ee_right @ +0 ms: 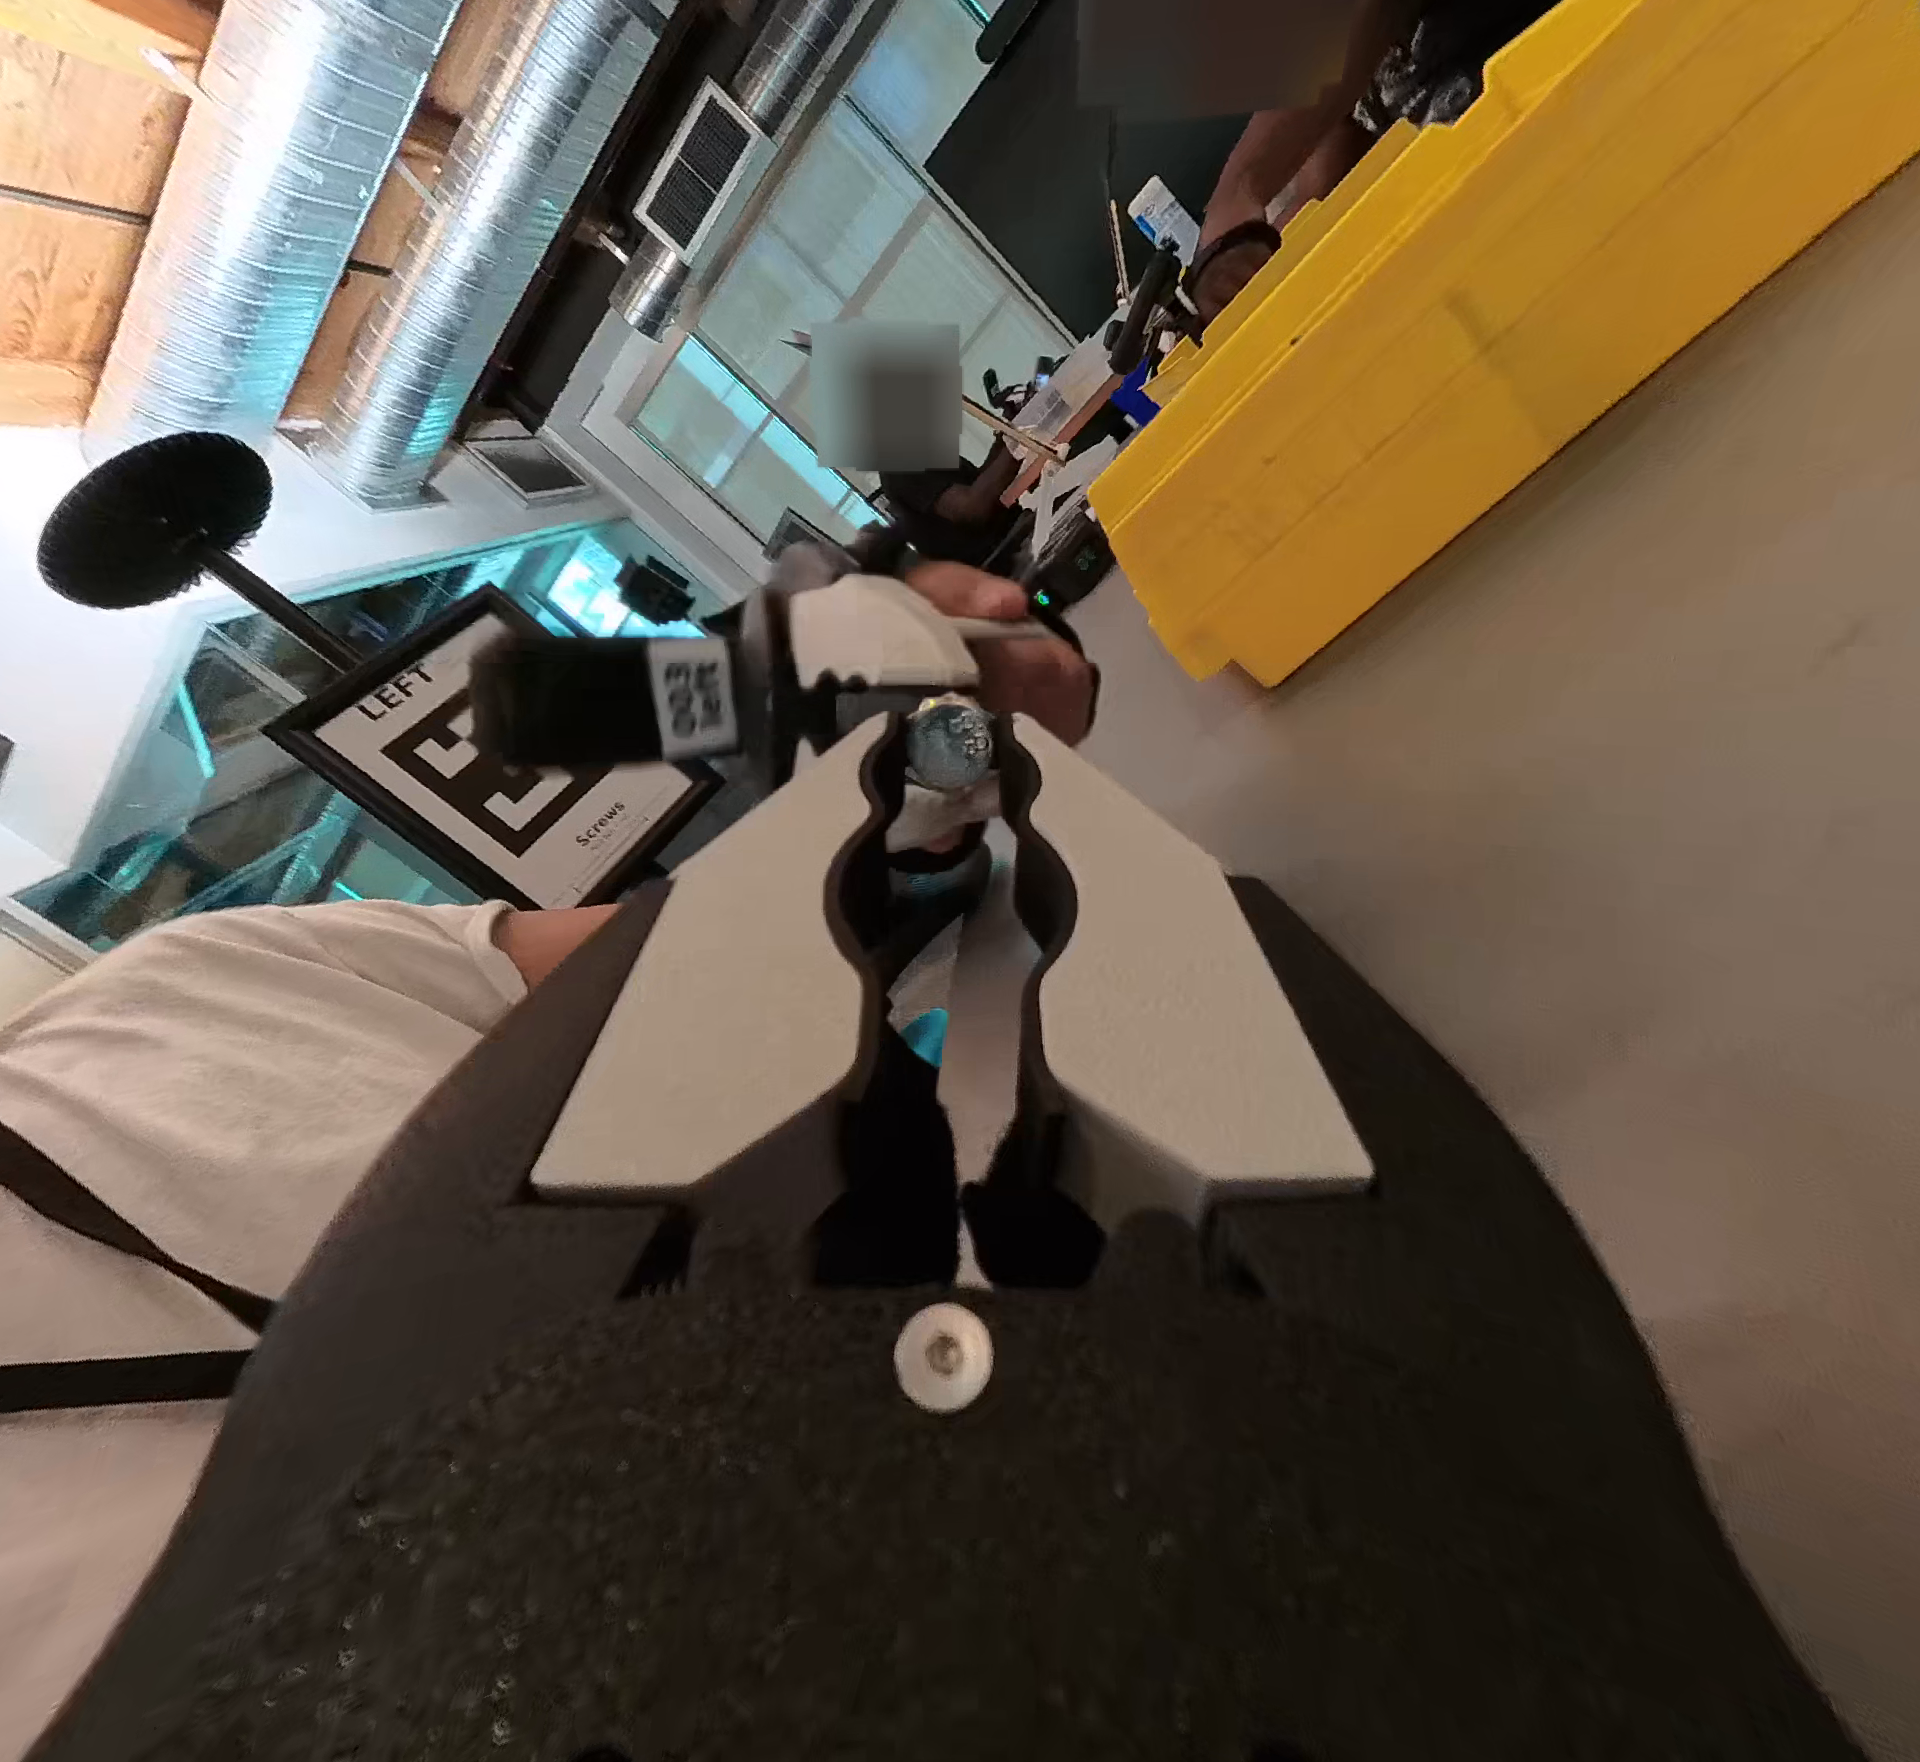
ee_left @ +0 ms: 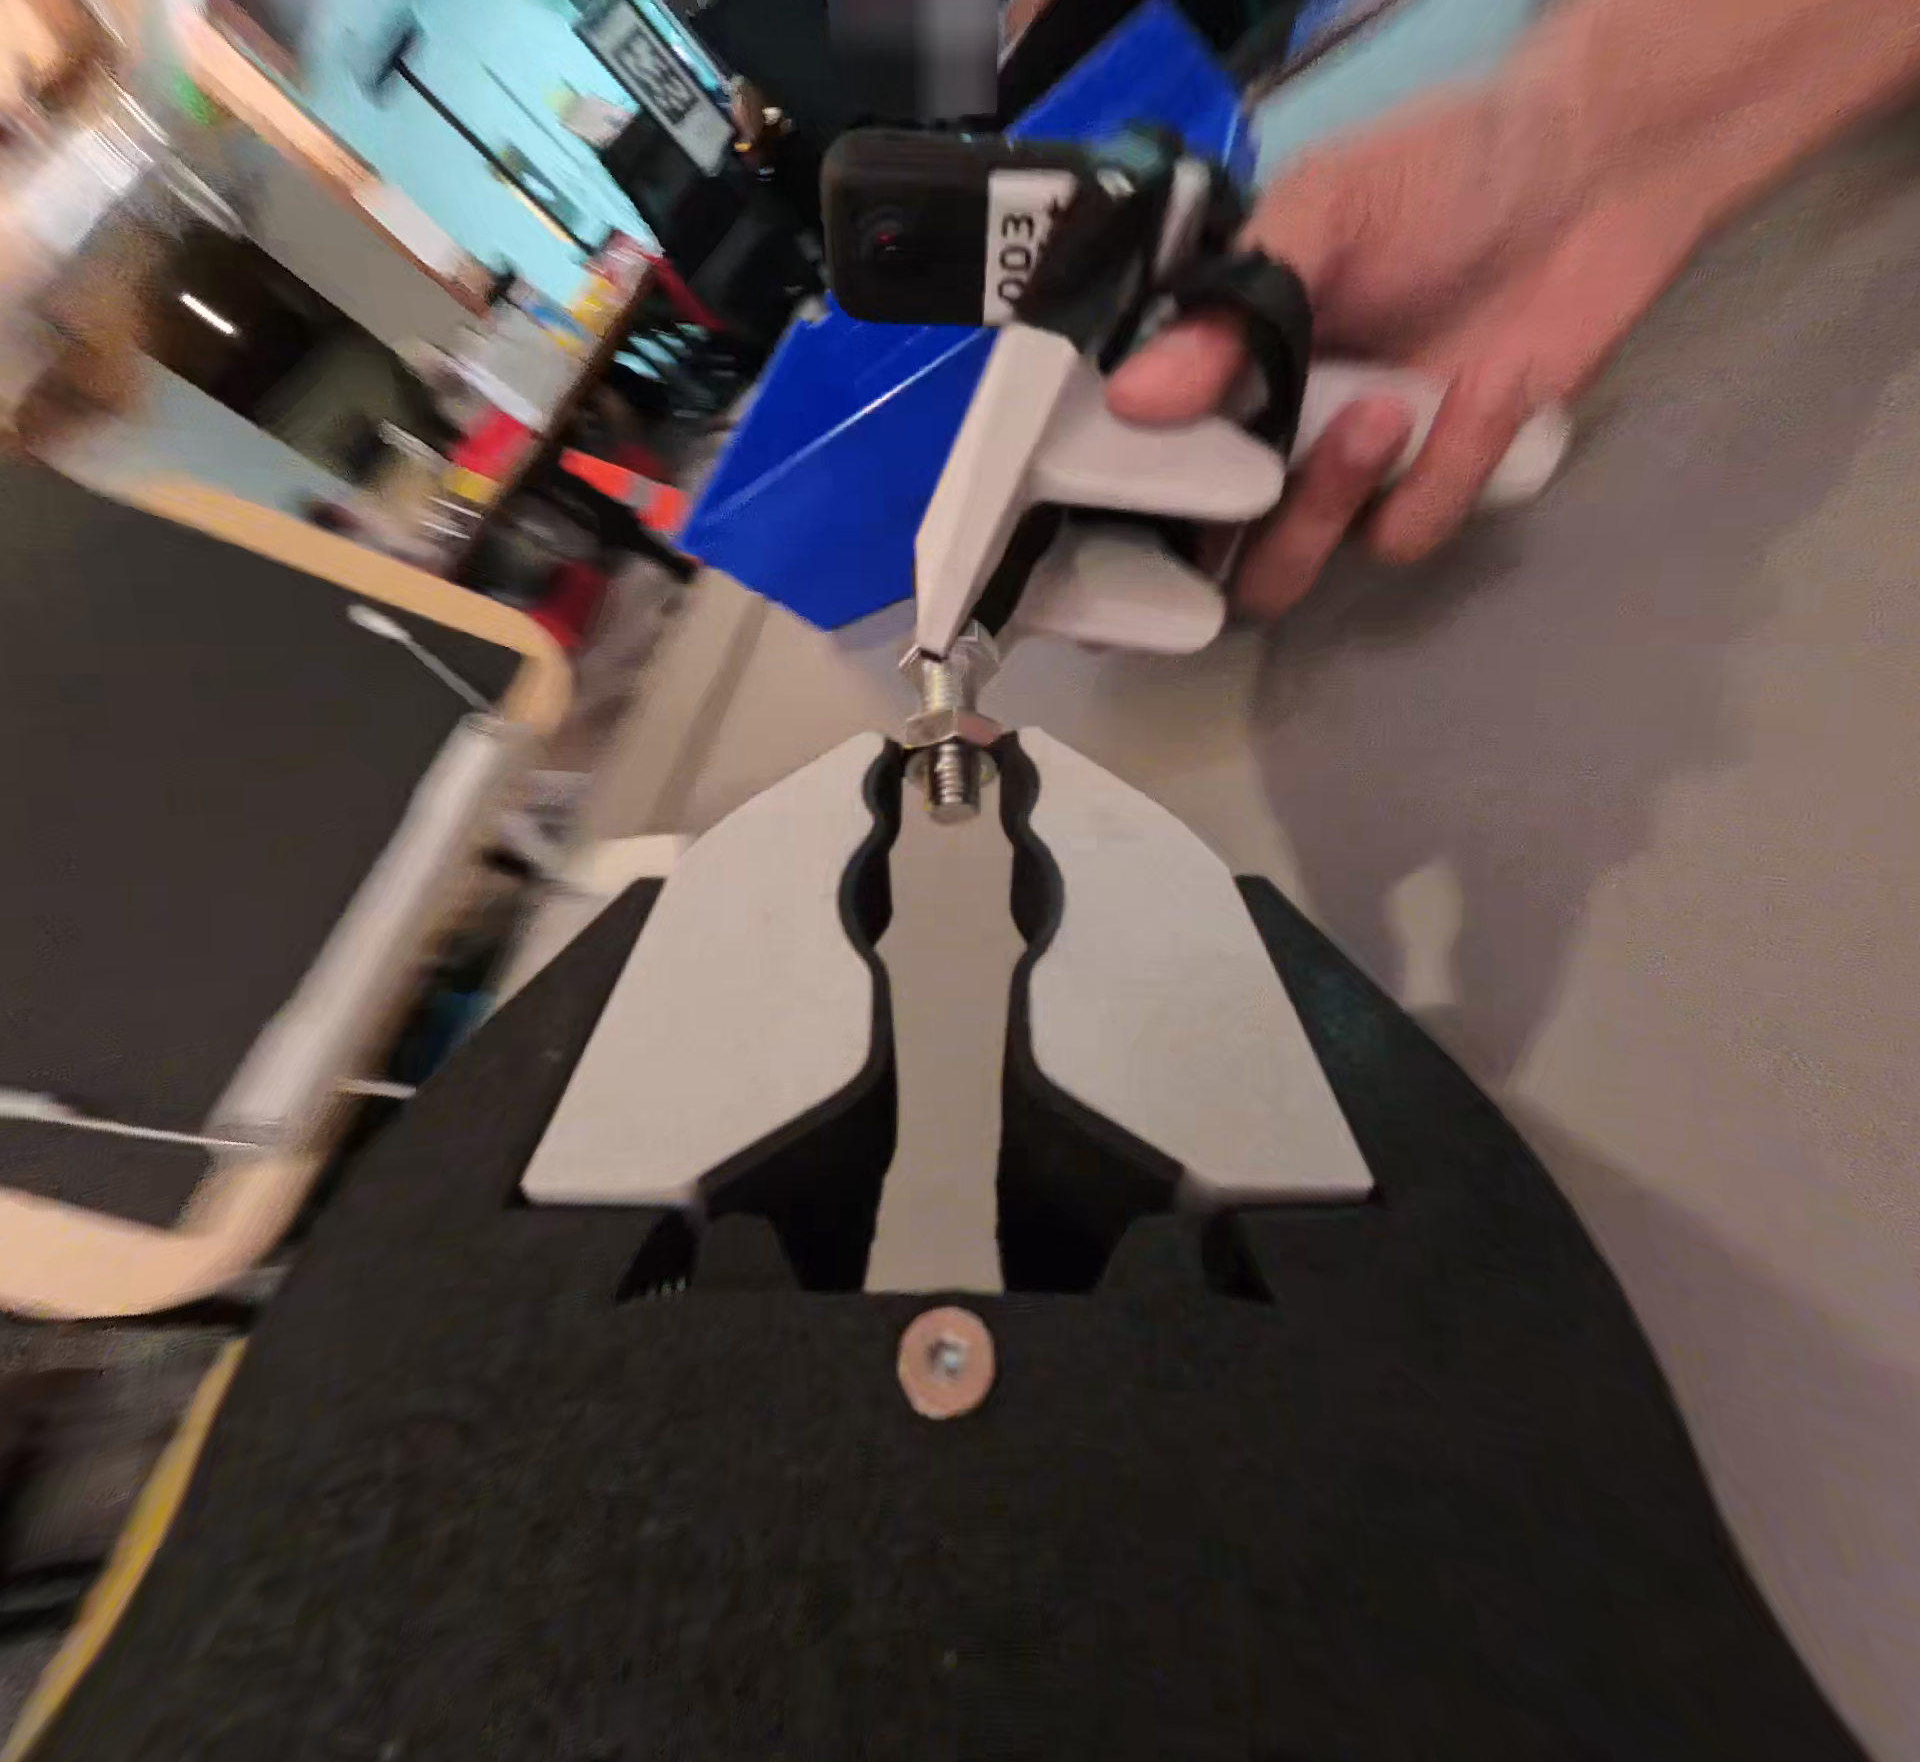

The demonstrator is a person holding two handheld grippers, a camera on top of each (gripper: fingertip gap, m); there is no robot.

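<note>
Left wrist view looks along the left gripper, whose two white fingers stand narrowly apart with their black-lined tips closed on a silver hex nut. That nut is threaded on a silver bolt, whose threaded end pokes back between the tips toward 6 o'clock. At 12 o'clock from the nut, the bolt's shaft runs on to its hex head, where the right gripper comes down from 1 o'clock and pinches that head between its pointed white fingertips. A hand at 2 o'clock grips the right gripper's handle, below a black camera. Behind it a blue bin sits on the grey table; the room at 10 o'clock is blurred.

Right wrist view looks down the bolt end-on: its round, stamped head sits right between the right gripper's fingertips, both black-lined tips against its sides and the fingers only narrowly parted. Just beyond, at 12 o'clock, is the left gripper's white body with a hand behind it. A yellow bin lies on the table at 2 o'clock, and a framed black-and-white marker sign stands at 9 o'clock. A pale sleeve fills 8 o'clock.
</note>
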